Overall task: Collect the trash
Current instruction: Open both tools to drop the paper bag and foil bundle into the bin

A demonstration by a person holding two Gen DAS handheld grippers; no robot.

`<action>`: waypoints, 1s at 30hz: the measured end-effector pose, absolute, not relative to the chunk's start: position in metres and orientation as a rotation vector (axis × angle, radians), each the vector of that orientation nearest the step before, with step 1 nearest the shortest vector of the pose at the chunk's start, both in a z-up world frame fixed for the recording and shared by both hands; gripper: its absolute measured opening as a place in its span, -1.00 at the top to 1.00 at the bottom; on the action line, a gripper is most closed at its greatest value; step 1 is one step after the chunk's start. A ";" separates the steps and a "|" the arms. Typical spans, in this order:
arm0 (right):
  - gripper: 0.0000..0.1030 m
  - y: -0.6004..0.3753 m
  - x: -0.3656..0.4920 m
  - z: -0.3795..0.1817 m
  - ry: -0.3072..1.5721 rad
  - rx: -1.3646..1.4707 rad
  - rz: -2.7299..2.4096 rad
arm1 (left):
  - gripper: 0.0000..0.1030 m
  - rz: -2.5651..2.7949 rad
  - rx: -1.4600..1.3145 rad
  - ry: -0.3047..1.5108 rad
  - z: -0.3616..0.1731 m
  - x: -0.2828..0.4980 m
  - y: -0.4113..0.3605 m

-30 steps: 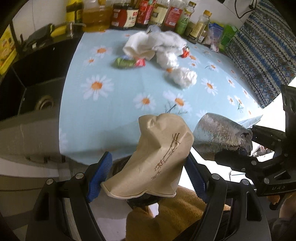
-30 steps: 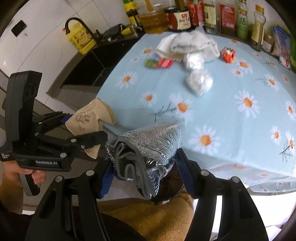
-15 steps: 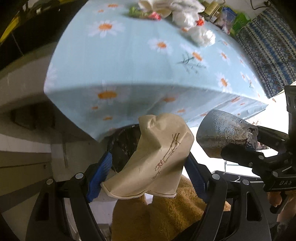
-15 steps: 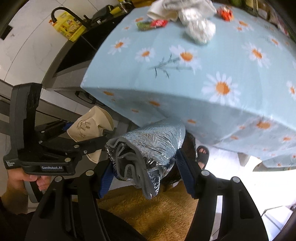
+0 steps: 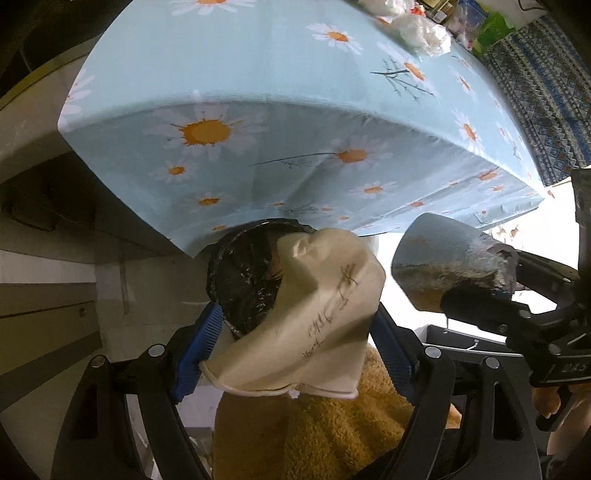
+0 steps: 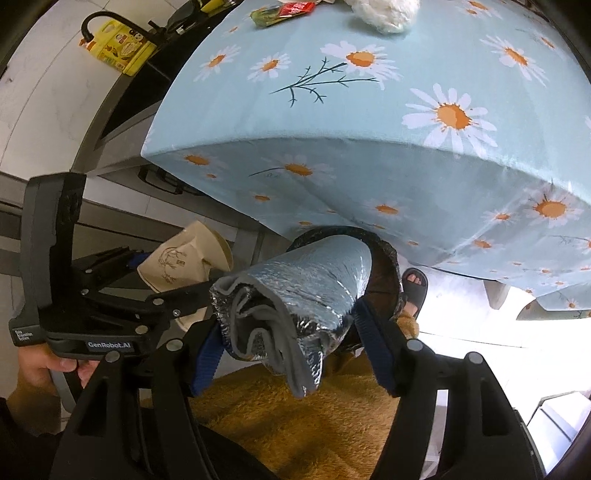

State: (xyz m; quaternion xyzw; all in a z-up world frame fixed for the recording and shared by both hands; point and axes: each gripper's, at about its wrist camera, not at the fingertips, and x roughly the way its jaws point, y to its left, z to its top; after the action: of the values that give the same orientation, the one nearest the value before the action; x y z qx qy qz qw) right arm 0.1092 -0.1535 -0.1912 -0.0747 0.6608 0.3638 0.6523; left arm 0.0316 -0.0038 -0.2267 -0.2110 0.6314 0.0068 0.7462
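Between the blue pads of my left gripper (image 5: 295,328) sits a crumpled beige paper cup (image 5: 314,314), and the jaws are opening while the pads still touch it. It hangs over a bin lined with a black bag (image 5: 243,280) under the table's edge. My right gripper (image 6: 288,325) holds a rolled silver foil bag (image 6: 295,291) over the same bin (image 6: 384,254); its jaws are opening too. Each view shows the other gripper (image 5: 472,299) (image 6: 173,295) with its load, the foil bag (image 5: 443,258) and the cup (image 6: 184,258).
The table with the daisy cloth (image 5: 295,74) overhangs the bin. On it lie a white crumpled wad (image 6: 384,11) and green and red wrappers (image 6: 280,11). A sandalled foot (image 6: 415,284) stands by the bin. Mustard fleece (image 5: 314,424) fills the near edge.
Both grippers have sunk from above the tabletop to below its edge and tipped downward, so the bin has come into view under the cup and foil bag. The jaws stand slightly wider.
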 end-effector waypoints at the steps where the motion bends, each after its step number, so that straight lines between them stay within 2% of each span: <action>1: -0.39 -0.155 0.110 -0.191 1.503 -0.159 0.823 | -0.53 0.017 -0.464 1.388 -0.229 0.032 -0.003; 5: -0.49 -0.157 0.115 -0.188 1.512 -0.128 0.826 | -0.54 0.034 -0.476 1.400 -0.234 0.034 0.000; 7: -0.54 -0.157 0.116 -0.187 1.507 -0.115 0.823 | -0.68 0.032 -0.487 1.401 -0.235 0.035 0.001; 18: -0.54 -0.162 0.121 -0.185 1.497 -0.100 0.811 | -0.68 0.042 -0.483 1.383 -0.229 0.034 0.002; 30: -0.54 -0.168 0.122 -0.154 1.428 -0.085 0.795 | -0.68 0.022 -0.435 1.305 -0.192 0.034 0.010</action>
State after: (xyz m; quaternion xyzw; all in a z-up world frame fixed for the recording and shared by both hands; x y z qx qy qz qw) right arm 0.1224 -0.1683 -0.1538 -0.0379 0.6369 0.3544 0.6836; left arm 0.0343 0.0105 -0.1923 -0.2007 0.6021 0.0100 0.7727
